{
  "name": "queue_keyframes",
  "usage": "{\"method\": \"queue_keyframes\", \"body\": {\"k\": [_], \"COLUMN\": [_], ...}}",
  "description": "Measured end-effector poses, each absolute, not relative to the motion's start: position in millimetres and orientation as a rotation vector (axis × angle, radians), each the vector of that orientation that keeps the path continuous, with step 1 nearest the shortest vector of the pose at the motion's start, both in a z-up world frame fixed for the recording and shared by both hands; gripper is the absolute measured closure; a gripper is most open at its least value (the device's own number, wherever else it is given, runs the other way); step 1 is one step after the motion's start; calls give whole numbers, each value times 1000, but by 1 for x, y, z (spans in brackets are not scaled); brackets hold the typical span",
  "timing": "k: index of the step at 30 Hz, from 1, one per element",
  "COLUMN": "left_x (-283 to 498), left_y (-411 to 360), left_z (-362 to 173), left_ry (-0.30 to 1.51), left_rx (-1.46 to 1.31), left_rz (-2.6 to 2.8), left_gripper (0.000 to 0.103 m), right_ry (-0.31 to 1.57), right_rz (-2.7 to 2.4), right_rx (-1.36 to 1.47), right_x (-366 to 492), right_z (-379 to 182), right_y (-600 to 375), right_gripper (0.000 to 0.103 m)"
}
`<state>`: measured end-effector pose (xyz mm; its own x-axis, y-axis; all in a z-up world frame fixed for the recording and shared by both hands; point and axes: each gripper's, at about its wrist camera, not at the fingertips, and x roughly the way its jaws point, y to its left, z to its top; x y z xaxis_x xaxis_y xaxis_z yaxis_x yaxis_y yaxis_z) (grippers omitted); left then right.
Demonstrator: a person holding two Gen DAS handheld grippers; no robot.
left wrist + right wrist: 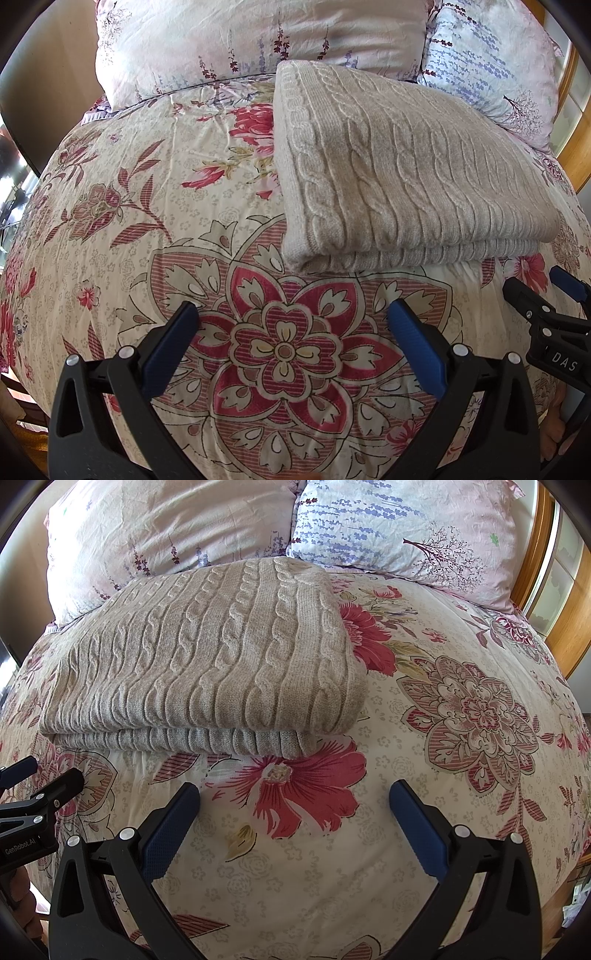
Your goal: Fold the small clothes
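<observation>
A beige cable-knit sweater lies folded into a neat rectangle on the floral bedspread; it also shows in the right wrist view. My left gripper is open and empty, hovering over the bedspread just short of the sweater's near folded edge. My right gripper is open and empty, also short of the sweater's near edge and off its right corner. The right gripper shows at the right edge of the left wrist view, and the left gripper at the left edge of the right wrist view.
Two floral pillows lie behind the sweater at the head of the bed. A wooden bed frame runs along the right. The bedspread stretches right of the sweater.
</observation>
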<state>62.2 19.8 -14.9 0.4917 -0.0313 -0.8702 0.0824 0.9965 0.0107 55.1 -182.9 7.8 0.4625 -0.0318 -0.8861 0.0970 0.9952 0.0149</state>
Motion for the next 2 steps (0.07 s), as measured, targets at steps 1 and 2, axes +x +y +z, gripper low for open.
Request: {"method": "queue_keyframes", "body": {"k": [1, 2], "left_x": [62, 62], "left_y": [20, 20], "left_z": [-15, -15], "left_ry": [1056, 1055], "left_rx": [53, 54], "left_rz": [-69, -69], "left_gripper": [2, 2], "right_ry": [1087, 1087], "right_rz": [-79, -79], "right_rx": [66, 66], "right_x": [55, 55], "right_z": [8, 8], "right_y": [-183, -183], "right_gripper": [1, 1]}}
